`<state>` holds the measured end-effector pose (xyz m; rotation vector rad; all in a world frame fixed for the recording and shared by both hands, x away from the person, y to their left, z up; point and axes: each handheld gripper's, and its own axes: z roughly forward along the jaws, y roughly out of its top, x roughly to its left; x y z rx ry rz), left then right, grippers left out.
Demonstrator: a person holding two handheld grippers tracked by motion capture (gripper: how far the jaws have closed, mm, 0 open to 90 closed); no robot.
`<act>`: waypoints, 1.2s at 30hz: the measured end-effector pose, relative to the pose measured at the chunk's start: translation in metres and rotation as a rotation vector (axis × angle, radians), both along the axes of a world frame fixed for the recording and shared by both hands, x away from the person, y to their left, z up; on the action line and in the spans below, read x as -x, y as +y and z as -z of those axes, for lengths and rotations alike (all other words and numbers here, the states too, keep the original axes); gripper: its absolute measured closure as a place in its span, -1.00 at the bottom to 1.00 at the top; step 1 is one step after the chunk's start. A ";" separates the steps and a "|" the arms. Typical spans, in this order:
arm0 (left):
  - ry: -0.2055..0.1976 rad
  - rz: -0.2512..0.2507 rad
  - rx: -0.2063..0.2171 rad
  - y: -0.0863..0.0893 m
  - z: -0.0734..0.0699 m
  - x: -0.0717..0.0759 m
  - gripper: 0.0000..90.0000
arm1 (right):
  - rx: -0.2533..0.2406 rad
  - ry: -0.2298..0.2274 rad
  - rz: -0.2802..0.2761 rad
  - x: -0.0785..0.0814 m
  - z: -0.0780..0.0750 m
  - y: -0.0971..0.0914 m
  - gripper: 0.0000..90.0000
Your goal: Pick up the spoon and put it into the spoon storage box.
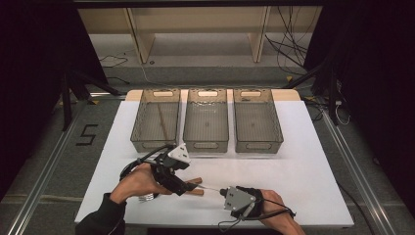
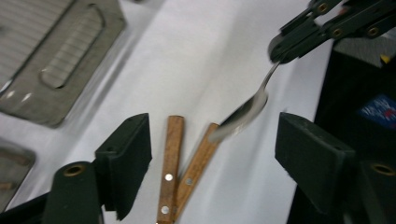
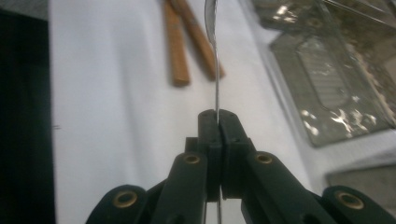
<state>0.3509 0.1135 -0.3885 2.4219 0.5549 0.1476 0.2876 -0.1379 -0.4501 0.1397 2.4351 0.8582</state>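
The right gripper (image 3: 217, 116) is pinching the thin handle of a metal spoon (image 2: 243, 114), jaws pressed together on it, and is holding it above the white table (image 1: 293, 161), bowl end hanging between the spread jaws of the left gripper (image 2: 212, 144), which are gripping nothing. The spoon is looking light, stiff and slick, so I'm judging the flat handle the best place to grip, not the rounded bowl. Two wooden-handled utensils (image 2: 180, 163) are lying on the table just below, three grey bins (image 1: 206, 120) beyond.

A glossy metal spoon (image 2: 243, 114), 2 matt wooden handles (image 2: 180, 163), smoky translucent plastic bins (image 1: 206, 120), matt white tabletop (image 1: 293, 166).
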 end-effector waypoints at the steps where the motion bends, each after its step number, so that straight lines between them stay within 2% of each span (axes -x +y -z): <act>1: -0.003 -0.009 0.007 0.003 0.002 -0.001 -0.45 | -0.015 0.003 0.014 -0.002 -0.002 -0.003 0.99; 5: -0.017 -0.074 0.037 0.014 0.012 -0.005 -0.52 | -0.083 0.022 0.076 -0.011 -0.010 -0.013 0.99; 7: -0.037 -0.110 0.054 0.021 0.017 -0.006 -0.55 | -0.128 0.043 0.094 -0.016 -0.013 -0.017 0.99; 11: -0.059 -0.174 0.112 0.031 0.024 -0.006 -0.58 | -0.181 0.067 0.139 -0.026 -0.019 -0.021 0.99; 15: -0.102 -0.231 0.176 0.040 0.031 -0.006 -0.59 | -0.228 0.078 0.161 -0.037 -0.027 -0.020 0.99; 18: -0.111 -0.270 0.207 0.045 0.038 -0.008 -0.60 | -0.269 0.098 0.173 -0.047 -0.033 -0.016 0.99; 22: -0.124 -0.283 0.228 0.049 0.044 -0.005 -0.60 | -0.312 0.142 0.214 -0.062 -0.039 -0.011 0.98; 26: -0.107 -0.325 0.282 0.055 0.049 -0.004 -0.60 | -0.361 0.194 0.253 -0.074 -0.041 -0.008 0.98; 28: -0.114 -0.346 0.261 0.058 0.050 -0.002 -0.60 | -0.389 0.227 0.273 -0.081 -0.041 -0.007 0.98; 30: -0.151 -0.363 0.223 0.058 0.046 0.005 -0.60 | -0.408 0.256 0.298 -0.087 -0.043 -0.005 0.98; 33: -0.159 -0.365 0.249 0.060 0.042 0.009 -0.60 | -0.447 0.296 0.332 -0.098 -0.047 -0.004 0.98; 36: -0.142 -0.368 0.245 0.064 0.046 0.009 -0.60 | -0.466 0.312 0.379 -0.110 -0.051 -0.001 0.98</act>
